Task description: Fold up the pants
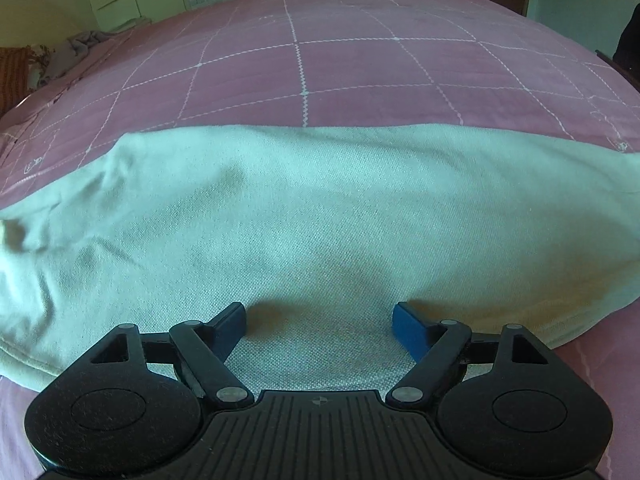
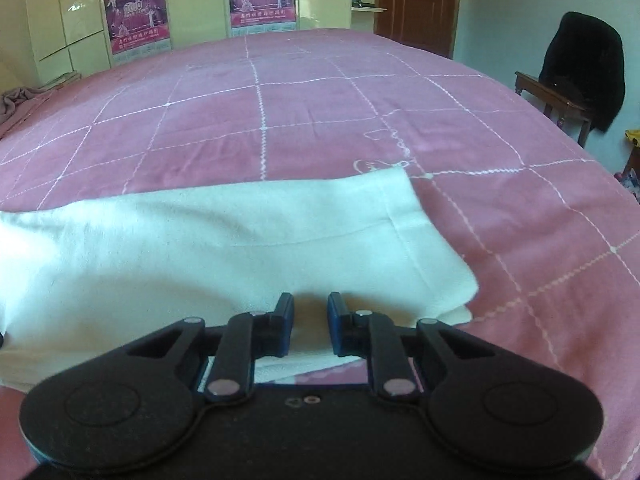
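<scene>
Hovering low over the cloth, the left gripper [image 1: 320,320] holds its blue-padded jaws wide apart with nothing between them but the weave below; whether the pads touch the fabric cannot be told. The right gripper [image 2: 310,322] has its jaws drawn nearly together, a narrow gap left, and no fold of cloth visibly pinched in it.

Beneath both lie the pale, whitish woven cotton pants [image 1: 312,216], stretched left to right along the near edge of the bed. In the right wrist view the hemmed leg end [image 2: 404,220] sits just to the right of the right gripper, two layers stacked, the lower one peeking out at the near corner. Around them spreads the pink quilted bedspread with white stitched squares [image 2: 280,120]. Farther off stand cream wardrobe doors with magenta posters [image 2: 136,16] and, at far right, a wooden chair draped in a dark garment [image 2: 580,68].

The legs look already laid one over the other, so the lengthwise fold seems next: likely the right gripper must pinch both layers at the hem and carry them leftward toward the waist.
</scene>
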Motion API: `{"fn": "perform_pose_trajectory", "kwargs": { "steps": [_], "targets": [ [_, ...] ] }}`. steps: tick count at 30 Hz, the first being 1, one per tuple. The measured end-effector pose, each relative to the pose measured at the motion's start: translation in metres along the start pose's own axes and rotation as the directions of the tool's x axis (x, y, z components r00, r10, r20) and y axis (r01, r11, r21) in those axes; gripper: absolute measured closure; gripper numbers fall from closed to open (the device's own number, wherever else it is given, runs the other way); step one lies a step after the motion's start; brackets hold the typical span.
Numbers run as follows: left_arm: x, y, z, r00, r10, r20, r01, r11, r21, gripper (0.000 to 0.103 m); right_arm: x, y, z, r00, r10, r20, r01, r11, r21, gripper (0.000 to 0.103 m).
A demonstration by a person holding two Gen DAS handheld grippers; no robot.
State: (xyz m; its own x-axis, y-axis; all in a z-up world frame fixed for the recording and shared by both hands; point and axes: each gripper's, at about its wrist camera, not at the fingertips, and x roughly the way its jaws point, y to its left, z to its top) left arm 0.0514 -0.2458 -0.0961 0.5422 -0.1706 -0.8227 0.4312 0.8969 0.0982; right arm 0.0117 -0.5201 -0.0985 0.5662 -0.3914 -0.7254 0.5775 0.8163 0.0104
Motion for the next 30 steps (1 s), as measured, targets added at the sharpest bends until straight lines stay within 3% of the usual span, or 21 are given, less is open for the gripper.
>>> {"fn": "perform_pose_trajectory", "kwargs": {
  "steps": [3,7,11,13,18,21,23,25,27,30],
  "targets": [
    [-0.007,-0.005,0.002,1.0,-0.009,0.014,0.009,1.0,-0.004,0.023,-0.018,-0.002,0.002,0.999,0.026,0.047,-0.03,0.996,0.08,0.075],
    [-0.005,-0.015,0.0,1.0,-0.009,0.007,0.009,1.0,0.021,0.023,-0.001,0.005,-0.01,1.0,0.006,-0.008,-0.006,1.0,-0.03,0.077],
    [-0.011,-0.011,-0.004,1.0,0.0,0.02,0.0,1.0,0.005,0.023,-0.014,-0.003,-0.007,1.0,0.017,0.014,-0.017,0.999,0.033,0.077],
    [-0.017,-0.014,-0.002,0.999,-0.015,0.038,0.015,1.0,0.0,0.023,-0.027,-0.006,-0.007,0.998,0.015,0.055,-0.018,0.998,0.056,0.069],
    [-0.019,-0.04,0.002,0.997,-0.05,0.053,0.046,0.997,0.062,0.023,-0.035,-0.003,-0.009,0.997,0.028,0.078,-0.033,0.997,0.063,0.067],
    [-0.009,-0.046,-0.004,0.998,-0.053,0.017,0.052,0.996,0.072,0.022,-0.03,0.007,-0.009,0.996,0.031,0.078,-0.034,0.999,0.027,0.066],
    [-0.011,-0.043,-0.007,0.998,-0.057,0.024,0.055,0.996,0.075,0.021,-0.012,0.011,-0.016,1.0,-0.014,-0.002,0.014,0.999,-0.038,0.066],
    [-0.013,-0.04,-0.006,0.998,-0.063,0.019,0.062,0.995,0.072,0.021,-0.01,0.012,-0.022,1.0,-0.011,0.011,0.012,0.996,-0.086,0.066],
    [-0.018,-0.034,-0.001,0.998,-0.066,0.015,0.065,0.997,0.03,0.021,-0.016,0.007,-0.016,1.0,0.003,0.003,-0.003,0.999,-0.052,0.066],
    [-0.026,-0.033,0.006,0.997,-0.062,0.054,0.06,0.998,0.029,0.021,-0.033,-0.019,-0.012,0.999,0.019,0.031,-0.023,0.992,0.123,0.061]
  ]
}}
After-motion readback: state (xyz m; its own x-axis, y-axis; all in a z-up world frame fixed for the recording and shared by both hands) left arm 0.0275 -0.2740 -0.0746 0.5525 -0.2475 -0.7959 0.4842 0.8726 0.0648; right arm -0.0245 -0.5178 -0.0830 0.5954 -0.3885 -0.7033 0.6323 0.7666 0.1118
